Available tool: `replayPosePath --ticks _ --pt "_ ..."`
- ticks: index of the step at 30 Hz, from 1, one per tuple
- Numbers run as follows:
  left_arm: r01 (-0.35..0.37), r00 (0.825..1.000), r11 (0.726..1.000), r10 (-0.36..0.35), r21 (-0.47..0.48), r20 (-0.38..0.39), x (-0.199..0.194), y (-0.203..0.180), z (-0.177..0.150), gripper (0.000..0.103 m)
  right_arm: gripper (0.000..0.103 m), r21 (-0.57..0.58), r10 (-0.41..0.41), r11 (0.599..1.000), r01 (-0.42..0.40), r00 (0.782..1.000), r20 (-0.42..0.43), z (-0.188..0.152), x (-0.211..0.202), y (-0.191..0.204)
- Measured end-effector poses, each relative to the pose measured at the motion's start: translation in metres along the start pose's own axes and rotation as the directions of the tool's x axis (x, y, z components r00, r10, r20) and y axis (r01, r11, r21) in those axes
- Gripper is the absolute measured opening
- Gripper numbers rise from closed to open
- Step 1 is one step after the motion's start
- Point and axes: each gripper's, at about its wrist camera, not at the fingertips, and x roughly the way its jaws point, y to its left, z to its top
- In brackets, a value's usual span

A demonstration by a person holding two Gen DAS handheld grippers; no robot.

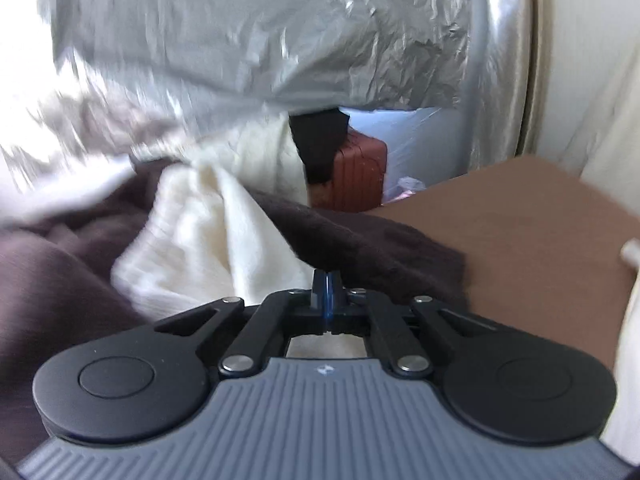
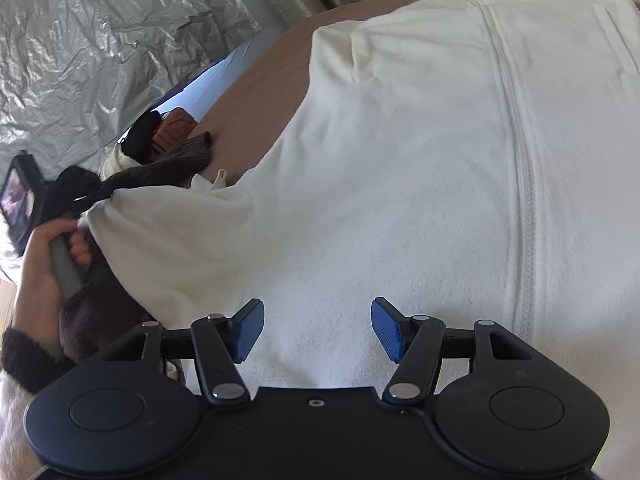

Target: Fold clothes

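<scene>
Right wrist view, cream garment spread over brown table filling centre and right, right hand-held gripper open above it, left hand-held gripper closed at dark cloth edge, lower centre.

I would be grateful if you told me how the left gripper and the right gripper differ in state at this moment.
The left gripper has its jaws shut, at the edge of the dark brown garment; the right gripper stands open with nothing between its pads. The left gripper sits by the bunched clothes, while the right gripper hovers over the flat cream zip garment. Both have blue pads and black linkages.
</scene>
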Motion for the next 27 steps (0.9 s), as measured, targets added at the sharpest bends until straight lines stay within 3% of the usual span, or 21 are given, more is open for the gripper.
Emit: replayPosePath --ticks 2,3,4,5,7,8,10,12,14,15,18,21,23,25,27 --pt "-0.151 0.987 0.987 0.147 0.060 0.066 -0.019 -0.009 -0.001 0.015 0.066 0.007 0.007 1.000 -0.007 1.000 -0.002 -0.001 0.002 0.001" --pt "-0.173 0.983 0.983 0.168 0.061 0.074 -0.021 -0.011 0.000 0.052 0.066 0.006 0.011 1.000 -0.011 1.000 -0.005 -0.001 0.003 0.003" --pt "-0.155 0.987 0.987 0.151 0.053 0.060 -0.017 -0.012 0.003 0.099 0.066 0.002 0.016 1.000 -0.016 1.000 -0.008 -0.002 0.004 0.006" --pt "-0.136 0.990 0.990 0.134 0.045 0.046 -0.014 -0.013 0.006 0.103 0.066 -0.004 0.020 1.000 -0.020 1.000 -0.010 -0.002 0.004 0.010" --pt "-0.075 0.997 0.997 0.075 0.018 -0.006 -0.003 -0.013 0.011 0.103 0.066 -0.023 0.028 0.999 -0.029 1.000 -0.014 -0.004 0.003 0.016" --pt "-0.009 0.997 1.000 0.007 -0.025 -0.073 0.012 -0.009 0.012 0.103 0.066 -0.034 0.030 0.999 -0.031 0.999 -0.016 -0.005 0.003 0.019" --pt "0.068 0.978 0.989 -0.092 -0.131 -0.189 0.041 0.001 0.008 0.103 0.066 -0.053 0.023 0.998 -0.024 1.000 -0.017 -0.004 0.000 0.023" --pt "0.045 0.979 0.993 -0.066 -0.112 -0.194 0.054 0.001 0.000 0.101 0.066 -0.064 0.015 0.998 -0.016 1.000 -0.014 -0.002 -0.003 0.023" --pt "0.046 0.987 0.996 -0.057 -0.080 -0.149 0.052 -0.001 -0.006 0.048 0.066 -0.063 0.011 0.998 -0.012 1.000 -0.010 0.000 -0.006 0.021" --pt "0.064 0.989 0.995 -0.074 -0.079 -0.127 0.049 0.000 -0.007 0.012 0.066 -0.060 0.009 0.998 -0.009 1.000 -0.006 0.001 -0.007 0.019" --pt "0.179 0.981 0.970 -0.189 -0.161 -0.049 0.031 0.016 -0.002 0.011 0.066 -0.036 0.005 0.999 -0.005 1.000 0.002 0.002 -0.005 0.014" --pt "0.220 0.974 0.968 -0.210 -0.125 0.086 0.001 0.018 0.002 0.011 0.066 0.000 0.009 1.000 -0.009 1.000 -0.011 -0.001 0.000 0.011" --pt "0.270 0.951 0.960 -0.254 -0.076 0.175 -0.025 0.013 -0.001 0.011 0.066 0.006 0.012 1.000 -0.012 1.000 -0.017 -0.003 0.001 0.012" --pt "0.327 0.916 0.944 -0.310 -0.028 0.256 -0.051 0.008 -0.003 0.011 0.066 -0.008 0.008 1.000 -0.008 1.000 -0.016 -0.006 -0.002 0.017" --pt "0.376 0.885 0.926 -0.367 0.025 0.287 -0.080 0.000 -0.001 0.011 0.066 -0.024 0.000 1.000 0.000 1.000 -0.006 -0.006 -0.006 0.021"
